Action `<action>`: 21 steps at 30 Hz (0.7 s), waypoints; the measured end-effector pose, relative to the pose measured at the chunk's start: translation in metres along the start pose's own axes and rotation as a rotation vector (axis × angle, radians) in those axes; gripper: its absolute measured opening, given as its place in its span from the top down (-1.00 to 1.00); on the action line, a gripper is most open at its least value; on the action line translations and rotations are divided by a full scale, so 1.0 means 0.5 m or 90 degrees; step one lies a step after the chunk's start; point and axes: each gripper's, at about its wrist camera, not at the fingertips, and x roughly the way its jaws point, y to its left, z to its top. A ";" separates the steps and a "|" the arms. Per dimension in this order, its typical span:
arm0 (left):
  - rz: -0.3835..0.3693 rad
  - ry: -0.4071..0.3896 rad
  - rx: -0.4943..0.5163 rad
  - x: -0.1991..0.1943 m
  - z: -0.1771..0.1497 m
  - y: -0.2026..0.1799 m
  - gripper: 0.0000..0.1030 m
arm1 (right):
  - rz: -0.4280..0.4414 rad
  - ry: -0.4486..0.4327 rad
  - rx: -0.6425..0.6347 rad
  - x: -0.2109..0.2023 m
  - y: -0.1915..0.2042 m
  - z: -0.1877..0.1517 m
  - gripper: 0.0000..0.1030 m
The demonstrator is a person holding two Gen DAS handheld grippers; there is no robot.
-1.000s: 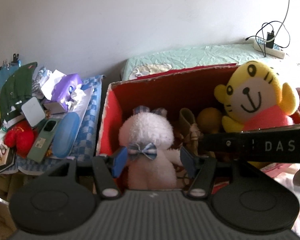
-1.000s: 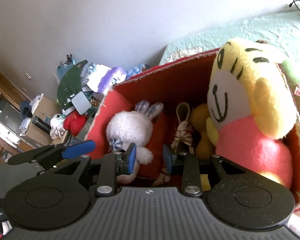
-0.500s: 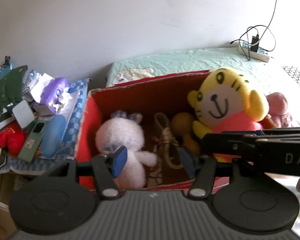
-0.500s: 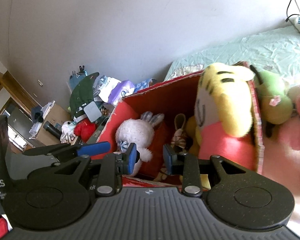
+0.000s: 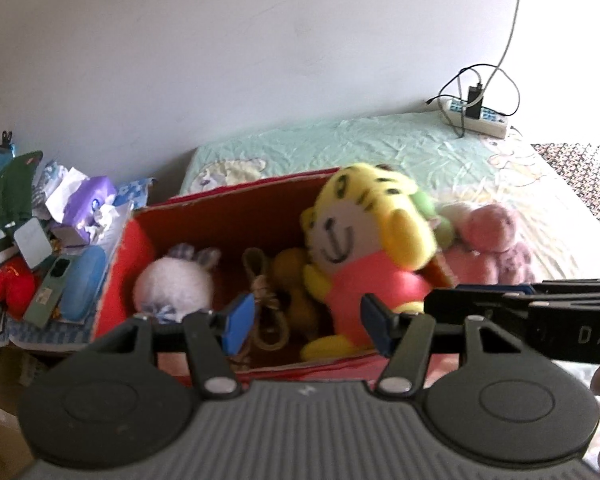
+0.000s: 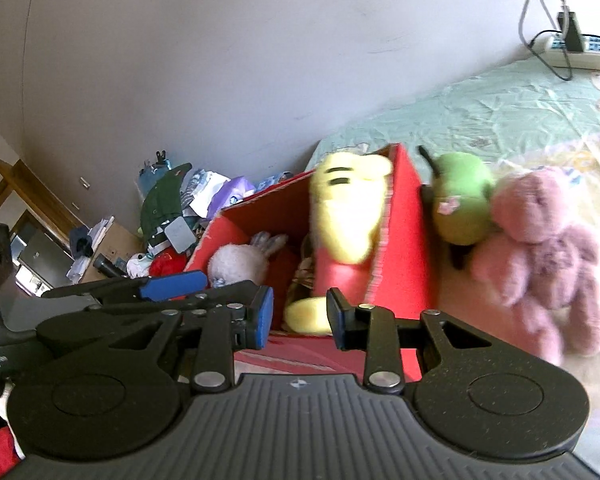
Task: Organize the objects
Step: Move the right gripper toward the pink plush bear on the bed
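The fuzzy pink plush bear (image 6: 540,256) lay on the bed outside the red cardboard box's (image 6: 400,240) right wall, nearer the right claw (image 6: 300,316); both it and the left claw (image 5: 304,324) were spread and empty.

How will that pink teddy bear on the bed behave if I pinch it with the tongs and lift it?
The pink teddy bear looks like soft fuzzy plush, so it would probably squash under the pinch and feel light. Its limbs hang loose, so expect them to dangle. It leans against the green plush, which might shift once the bear is lifted.
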 end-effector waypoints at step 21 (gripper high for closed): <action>-0.122 -0.006 0.044 0.004 -0.012 -0.309 -0.32 | -0.077 0.017 0.065 -0.153 -0.262 0.000 0.35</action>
